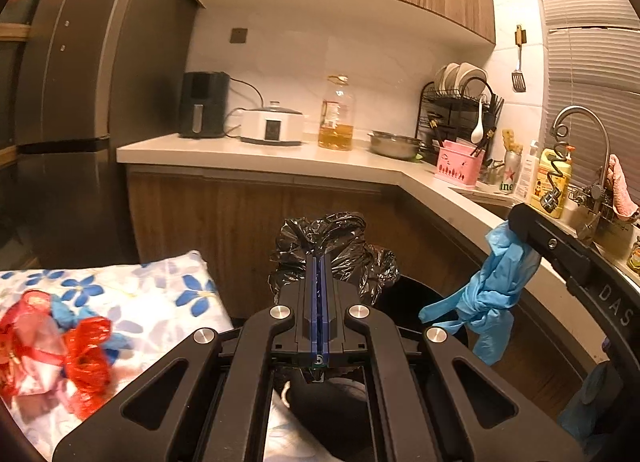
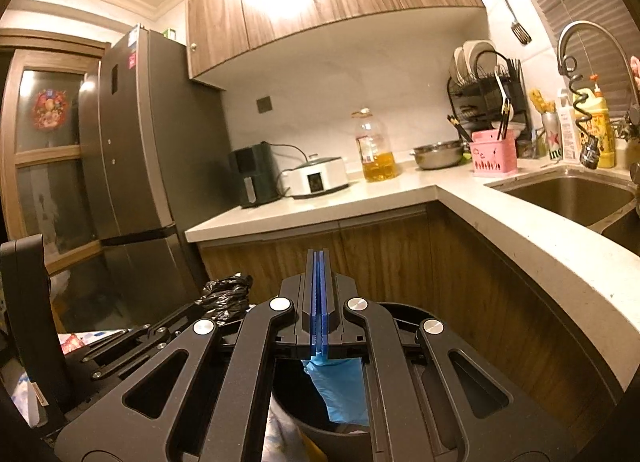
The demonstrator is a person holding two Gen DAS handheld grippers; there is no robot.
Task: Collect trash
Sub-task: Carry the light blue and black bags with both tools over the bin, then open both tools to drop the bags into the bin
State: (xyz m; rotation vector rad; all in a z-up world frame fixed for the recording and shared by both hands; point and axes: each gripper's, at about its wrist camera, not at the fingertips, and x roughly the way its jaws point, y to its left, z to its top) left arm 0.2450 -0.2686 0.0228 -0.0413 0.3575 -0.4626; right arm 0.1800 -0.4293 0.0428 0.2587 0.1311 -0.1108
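The left claw (image 1: 320, 262) sits at lower centre of its view, jaws pressed together; the right claw (image 2: 319, 258), also clamped tight, enters the left view from the right edge

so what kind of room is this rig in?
A home kitchen, most likely: a sink with a tall faucet, a dish rack holding plates, and a fridge beside the countertop.
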